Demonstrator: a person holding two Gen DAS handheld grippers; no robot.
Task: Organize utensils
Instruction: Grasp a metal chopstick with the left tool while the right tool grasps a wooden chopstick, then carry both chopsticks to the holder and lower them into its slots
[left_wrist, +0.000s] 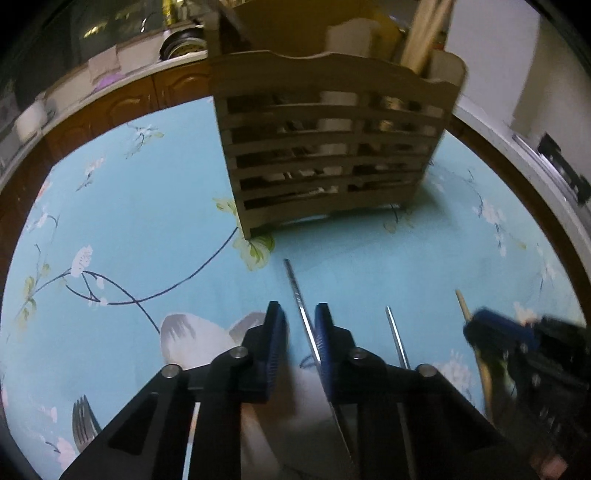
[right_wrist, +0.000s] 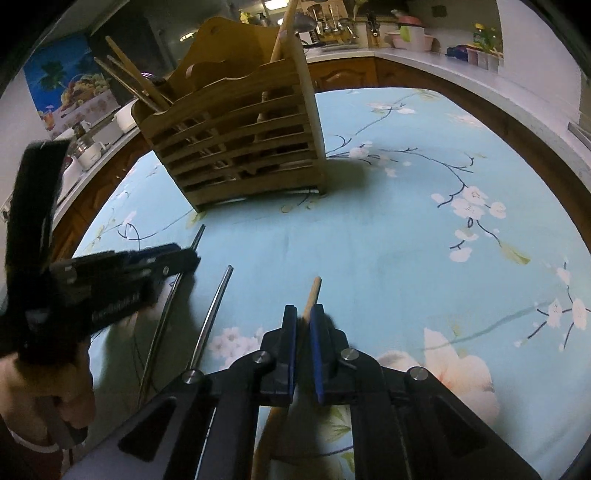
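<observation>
The left gripper (left_wrist: 300, 325) has its blue-padded jaws partly apart, set on either side of a thin metal utensil handle (left_wrist: 295, 286) that lies on the table; the handle runs close along the right-hand pad, but whether the pads actually press it cannot be told, and its working end is hidden under the gripper body. The right gripper (right_wrist: 303, 319) has its jaws drawn narrow around a wooden utensil handle (right_wrist: 313, 291), whose tip pokes out ahead of the fingers while the rest is covered below them; contact looks likely but the slit between pad and wood is too dark to confirm. Between the two tools lies a second metal handle (right_wrist: 214, 314), its lower end cut off by the right gripper's frame. A fork (left_wrist: 84, 424) shows only its tines at the lower left, beside the left gripper. Everything rests on a light-blue floral tablecloth (right_wrist: 388, 240). Well ahead stands the slatted wooden utensil holder (left_wrist: 325, 147), upright, with a cutting board (right_wrist: 229, 48) and several wooden sticks rising from it; what sits behind its slats is too dim to name. Kitchen counters behind are blurred.
</observation>
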